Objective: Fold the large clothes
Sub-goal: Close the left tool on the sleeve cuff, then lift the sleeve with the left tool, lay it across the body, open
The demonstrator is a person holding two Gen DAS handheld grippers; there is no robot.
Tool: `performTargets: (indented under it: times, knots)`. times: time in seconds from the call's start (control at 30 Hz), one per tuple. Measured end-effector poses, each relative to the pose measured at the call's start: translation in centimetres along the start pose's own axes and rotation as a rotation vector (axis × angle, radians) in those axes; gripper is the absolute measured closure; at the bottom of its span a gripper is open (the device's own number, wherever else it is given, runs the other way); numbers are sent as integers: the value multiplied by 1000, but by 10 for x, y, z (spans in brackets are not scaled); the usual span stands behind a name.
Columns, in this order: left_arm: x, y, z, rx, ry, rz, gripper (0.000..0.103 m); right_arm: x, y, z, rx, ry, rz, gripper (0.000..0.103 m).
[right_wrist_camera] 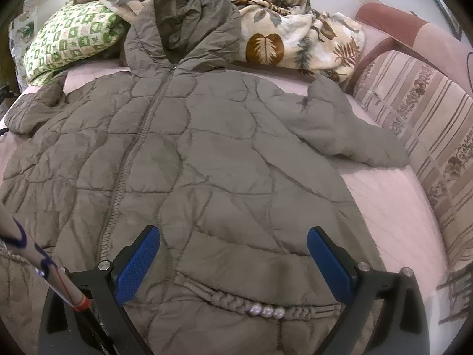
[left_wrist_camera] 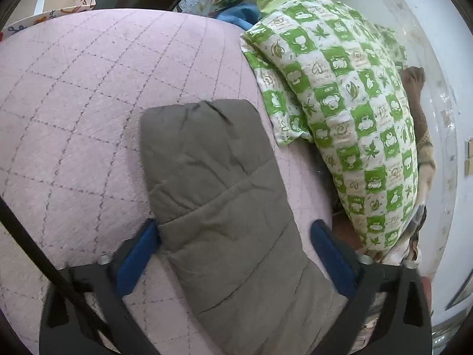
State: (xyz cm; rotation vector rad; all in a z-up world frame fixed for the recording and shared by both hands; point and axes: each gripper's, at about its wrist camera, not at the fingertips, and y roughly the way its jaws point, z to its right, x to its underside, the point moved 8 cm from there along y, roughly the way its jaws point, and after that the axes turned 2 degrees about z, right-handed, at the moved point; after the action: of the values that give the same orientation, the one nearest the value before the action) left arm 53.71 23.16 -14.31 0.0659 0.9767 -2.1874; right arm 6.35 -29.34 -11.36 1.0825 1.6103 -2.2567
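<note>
Sleeve (left_wrist_camera: 215, 192) of grey jacket (right_wrist_camera: 189, 153) lies between the left hand-held gripper (left_wrist_camera: 236, 236)'s open, unclamped jaws.

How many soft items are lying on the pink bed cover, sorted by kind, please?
Grey quilted jacket: 1
Green-and-white checked pillow: 1
Leaf-print blanket: 1
Total: 3

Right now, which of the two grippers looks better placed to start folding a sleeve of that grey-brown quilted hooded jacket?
Probably the left gripper: its blue pads straddle the jacket's sleeve, the left-hand one at its edge. The right gripper hangs open over the hem, away from both sleeves.
</note>
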Motion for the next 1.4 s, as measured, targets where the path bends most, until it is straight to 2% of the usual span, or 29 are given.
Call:
performTargets:
  times: [0.03,0.07,0.1,0.2,0.3,0.43,0.6,0.7,0.87,0.97,1.03,1.13,1.2,1.27,1.3,1.37,1.4]
  knots:
    - [2,3,2,-8,16,-18,51,1,1,1,4,-1,-3,1]
    - [5,7,2,-32,32,-43,68,2,2,2,6,0,-7,1]
    - [8,10,1,-55,46,-63,90,2,3,2,6,0,-9,1]
    - [16,9,6,-123,124,-47,89,3,6,3,12,-3,-19,3]
    - [20,2,16,-128,151,-33,92,2,5,1,15,-17,-15,5]
    - [24,-20,41,-88,217,-7,93,1,-1,-5,12,-54,11,10]
    - [52,-53,105,46,337,-13,94,1,-8,-9,-3,-56,21,12]
    - [87,-75,149,145,408,-41,95,2,-11,-8,-18,-37,21,13]
    - [172,-99,210,293,512,-126,95,3,-23,-2,-25,-17,42,15]
    - [222,-100,224,328,561,-191,95,6,-31,3,-27,-2,51,15]
    - [262,-95,224,326,585,-248,95,9,-35,9,-29,11,52,15]
    - [302,-86,216,292,609,-301,95,12,-39,17,-30,28,51,15]
    - [322,-84,206,247,634,-308,94,13,-40,22,-34,41,48,15]
    - [336,-83,192,169,670,-296,94,13,-39,26,-38,55,39,15]
    - [342,-85,187,132,688,-293,90,13,-38,28,-42,64,29,14]
    - [349,-95,174,84,709,-280,74,13,-36,29,-63,86,4,13]
    - [352,-103,171,74,711,-271,58,12,-35,28,-77,92,-4,13]
